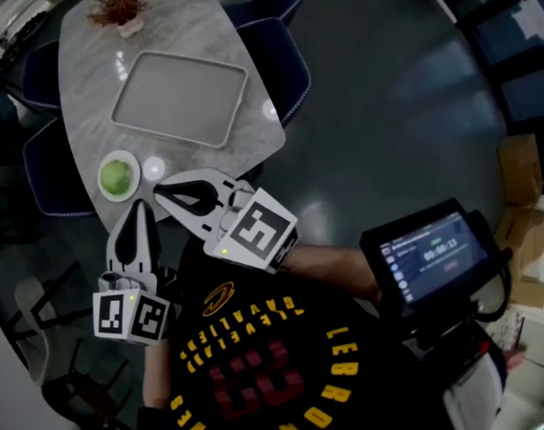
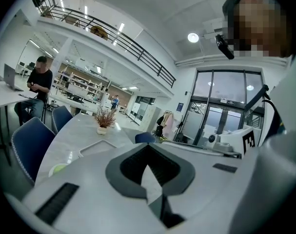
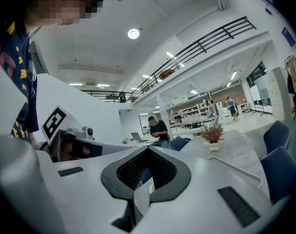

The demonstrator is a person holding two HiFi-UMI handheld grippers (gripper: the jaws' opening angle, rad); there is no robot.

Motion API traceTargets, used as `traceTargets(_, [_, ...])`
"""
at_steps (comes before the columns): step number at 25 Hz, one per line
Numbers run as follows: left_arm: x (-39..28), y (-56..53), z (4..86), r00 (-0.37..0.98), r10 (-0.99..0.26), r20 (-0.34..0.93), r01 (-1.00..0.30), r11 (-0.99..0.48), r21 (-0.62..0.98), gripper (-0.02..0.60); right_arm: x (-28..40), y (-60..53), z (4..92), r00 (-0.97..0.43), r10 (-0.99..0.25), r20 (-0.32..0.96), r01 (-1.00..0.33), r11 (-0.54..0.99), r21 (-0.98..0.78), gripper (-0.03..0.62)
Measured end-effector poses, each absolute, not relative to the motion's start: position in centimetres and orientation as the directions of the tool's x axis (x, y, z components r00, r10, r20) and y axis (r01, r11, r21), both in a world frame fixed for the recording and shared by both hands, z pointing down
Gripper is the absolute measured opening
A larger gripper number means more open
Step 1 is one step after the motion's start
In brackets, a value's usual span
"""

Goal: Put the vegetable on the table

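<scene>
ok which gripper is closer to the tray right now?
Right. In the head view the right gripper sits just short of the tray's near edge. The left gripper is farther back, toward the person.

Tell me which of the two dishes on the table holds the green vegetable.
The small round plate holds the green vegetable. The other dish, a large rectangular tray, is bare.
</scene>
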State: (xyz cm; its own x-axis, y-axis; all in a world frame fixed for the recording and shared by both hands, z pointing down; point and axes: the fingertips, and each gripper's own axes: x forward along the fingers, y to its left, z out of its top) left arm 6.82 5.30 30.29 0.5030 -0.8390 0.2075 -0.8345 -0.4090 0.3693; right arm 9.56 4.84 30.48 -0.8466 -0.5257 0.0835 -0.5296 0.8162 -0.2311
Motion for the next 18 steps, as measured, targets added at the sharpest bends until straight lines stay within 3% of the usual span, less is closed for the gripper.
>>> traceTargets(7, [7.1,5.3,30.4,0.514,-0.828,0.225,-0.834,-0.420,0.358,0.000,9.7,4.9,30.6,-0.836,-0.543,0.077,-0.544,0.803,-0.244,0.005])
traceTargets(13, [7.6,5.8,30.5,0.491,-0.839,0.233,-0.849,-0.402,0.344,0.000,10.0,5.2,29.7,-0.848,-0.530,-0.007,-0.511,0.821,-0.254,0.005])
traceTargets(18, [8.9,5.0,30.8,0.508,-0.833,0.221,-0.836,-0.414,0.360,0.000,11.4,4.6,30.4,-0.841,-0.539,0.045,-0.532,0.810,-0.246,0.005])
